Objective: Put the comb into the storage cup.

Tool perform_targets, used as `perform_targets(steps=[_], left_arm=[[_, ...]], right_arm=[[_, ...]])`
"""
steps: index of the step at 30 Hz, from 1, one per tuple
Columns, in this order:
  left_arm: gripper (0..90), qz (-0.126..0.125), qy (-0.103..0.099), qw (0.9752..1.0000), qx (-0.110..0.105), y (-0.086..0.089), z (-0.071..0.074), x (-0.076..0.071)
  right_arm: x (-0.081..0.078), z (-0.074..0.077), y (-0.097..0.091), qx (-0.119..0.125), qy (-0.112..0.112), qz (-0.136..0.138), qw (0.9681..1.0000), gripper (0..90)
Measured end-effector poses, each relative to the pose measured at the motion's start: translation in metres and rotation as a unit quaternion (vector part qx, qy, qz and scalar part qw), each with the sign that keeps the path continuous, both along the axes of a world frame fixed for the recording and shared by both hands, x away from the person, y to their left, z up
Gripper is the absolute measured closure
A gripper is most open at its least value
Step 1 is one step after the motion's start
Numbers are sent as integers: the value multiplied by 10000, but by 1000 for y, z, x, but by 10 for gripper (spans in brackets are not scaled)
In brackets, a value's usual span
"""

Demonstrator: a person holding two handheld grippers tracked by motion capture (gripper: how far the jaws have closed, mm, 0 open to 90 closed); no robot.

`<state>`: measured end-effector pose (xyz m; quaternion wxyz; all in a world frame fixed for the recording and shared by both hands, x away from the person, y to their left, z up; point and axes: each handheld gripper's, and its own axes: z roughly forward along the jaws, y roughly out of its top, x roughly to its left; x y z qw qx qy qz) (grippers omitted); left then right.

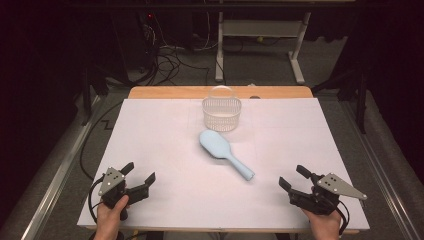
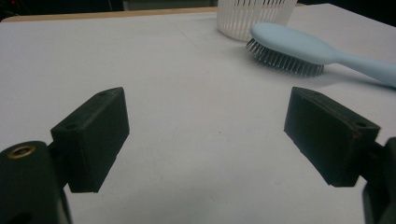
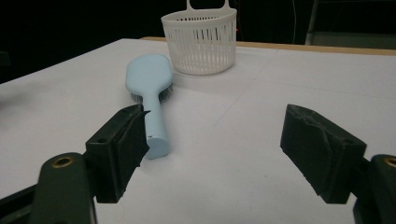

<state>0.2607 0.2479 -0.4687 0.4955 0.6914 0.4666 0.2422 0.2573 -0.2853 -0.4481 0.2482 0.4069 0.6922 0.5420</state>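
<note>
Far left, near edge of the white table [image 1: 150, 130]: left gripper [image 1: 139, 179] held low in the person's hand, jaws spread wide and grasping nothing, aimed up and across toward the middle. Probably parked there as a ready stance, well apart from anything to grip. In the left gripper view, bare sheet between the two black pads [image 2: 91, 135], with the brush off to the upper right.

Centre: pale blue hairbrush [image 1: 223, 152] lying bristles down, head just beside the white slatted basket [image 1: 221, 114], handle slanting toward the right-hand near corner. Likely laid that way so the handle offers itself to the right side.

Right, near edge: right gripper [image 1: 294, 179] likewise released, jaws gaping and empty, pointed inward at the handle end. In the right gripper view, handle tip close by the left-hand pad, though touching or apart cannot be told. Best guess at the job: brush into basket, not yet begun.
</note>
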Motion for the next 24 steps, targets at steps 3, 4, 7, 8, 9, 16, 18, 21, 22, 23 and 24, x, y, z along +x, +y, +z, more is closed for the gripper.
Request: perform_targets(steps=[3, 4, 7, 8, 9, 16, 18, 21, 22, 23, 24], left_arm=[[149, 16, 3, 10000, 28, 0, 0, 0], [149, 20, -5, 10000, 41, 0, 0, 0], [149, 2, -3, 10000, 59, -1, 0, 0], [149, -1, -2, 10000, 61, -1, 0, 0], [149, -2, -1, 10000, 64, -1, 0, 0], [149, -9, 2, 10000, 63, -2, 0, 0], [149, -9, 5, 10000, 62, -2, -1, 0], [149, -15, 8, 10000, 67, -2, -1, 0], [149, -14, 8, 10000, 63, -2, -1, 0], [149, -15, 9, 10000, 66, -2, -1, 0], [149, -15, 11, 10000, 68, -2, -1, 0]], right_arm=[[1, 0, 3, -4, 3, 37, 10000, 232], [1, 0, 3, -4, 3, 37, 10000, 232], [2, 0, 7, -19, -1, 74, 10000, 232], [3, 0, 8, -22, -4, 89, 10000, 232], [3, 0, 9, -24, -2, 98, 9999, 233], [4, -1, 14, -37, -2, 180, 9998, 233], [5, -1, 15, -67, -4, 207, 9998, 232], [5, -1, 17, -94, 3, 235, 9997, 232], [4, -1, 20, -143, -5, 276, 9995, 232], [5, -1, 21, -165, -1, 302, 9994, 232], [5, -2, 22, -168, -3, 309, 9994, 232]])
